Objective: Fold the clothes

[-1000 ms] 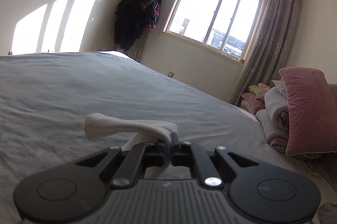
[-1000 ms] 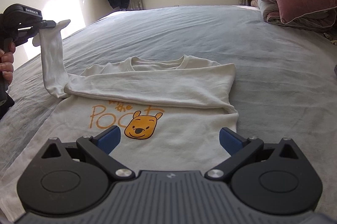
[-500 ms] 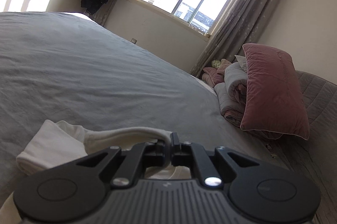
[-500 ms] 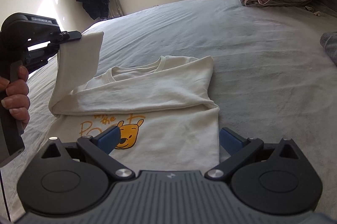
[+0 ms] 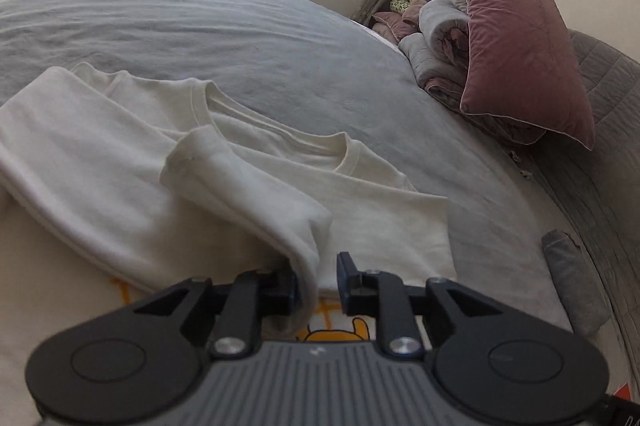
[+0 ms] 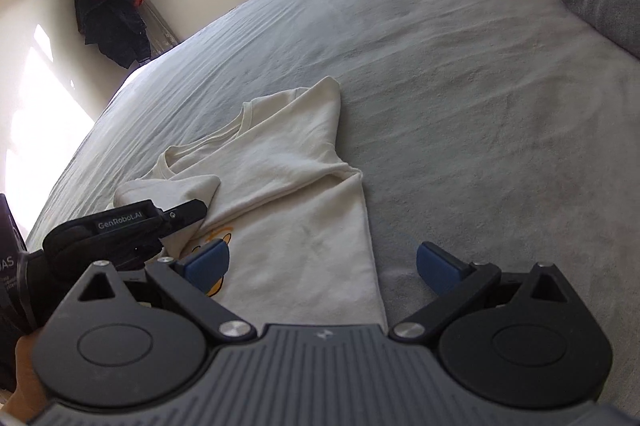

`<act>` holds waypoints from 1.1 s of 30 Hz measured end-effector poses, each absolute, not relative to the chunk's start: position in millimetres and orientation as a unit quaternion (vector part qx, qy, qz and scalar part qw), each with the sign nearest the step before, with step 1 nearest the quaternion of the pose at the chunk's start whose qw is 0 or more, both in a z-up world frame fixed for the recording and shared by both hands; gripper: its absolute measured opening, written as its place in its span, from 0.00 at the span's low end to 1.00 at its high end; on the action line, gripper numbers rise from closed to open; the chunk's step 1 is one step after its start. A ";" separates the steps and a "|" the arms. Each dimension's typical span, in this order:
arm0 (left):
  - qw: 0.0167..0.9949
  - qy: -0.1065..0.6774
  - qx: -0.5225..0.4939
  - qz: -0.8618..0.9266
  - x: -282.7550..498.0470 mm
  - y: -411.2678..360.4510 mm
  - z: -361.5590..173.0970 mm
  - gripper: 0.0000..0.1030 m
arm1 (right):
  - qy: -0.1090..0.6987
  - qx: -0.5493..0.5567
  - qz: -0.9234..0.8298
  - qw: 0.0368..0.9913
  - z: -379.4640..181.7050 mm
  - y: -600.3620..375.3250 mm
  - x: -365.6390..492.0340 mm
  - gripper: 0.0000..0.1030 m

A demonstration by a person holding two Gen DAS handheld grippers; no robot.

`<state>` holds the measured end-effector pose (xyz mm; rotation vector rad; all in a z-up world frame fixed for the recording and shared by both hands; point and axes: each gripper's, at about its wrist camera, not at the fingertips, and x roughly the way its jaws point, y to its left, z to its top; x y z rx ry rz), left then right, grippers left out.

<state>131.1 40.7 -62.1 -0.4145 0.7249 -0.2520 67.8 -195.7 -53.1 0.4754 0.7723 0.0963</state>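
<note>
The left tongs [image 5: 317,276] have just been opening; the sleeve [image 5: 244,194], a second ago held pinched and lifted above the bed [image 5: 200,10], is now laid across the chest of the cream shirt [image 6: 296,194], its fabric between the jaws but no longer gripped. The sleeve fold is judged done. The right tongs [image 6: 322,264] are spread wide over the shirt's lower edge, holding nothing. The shirt is seen flat on the grey bed, both sleeves folded inward, an orange bear print partly covered.
</note>
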 end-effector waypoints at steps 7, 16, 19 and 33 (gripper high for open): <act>0.899 0.360 -0.205 -0.142 109.9 58.0 -34.8 0.60 | 0.372 0.223 0.053 0.899 -53.6 -193.2 68.7 0.99; 0.925 0.321 -0.201 -0.026 88.2 127.8 -14.7 0.57 | 0.367 0.173 0.083 0.910 -53.6 -169.4 65.5 0.99; 0.916 0.310 -0.254 0.016 90.7 156.2 -19.8 0.48 | 0.354 0.123 0.091 0.923 -52.5 -153.6 59.8 0.99; 0.884 0.295 -0.360 0.043 101.6 198.9 -32.2 0.19 | 0.258 -0.071 0.170 0.948 -29.1 -47.1 87.2 0.86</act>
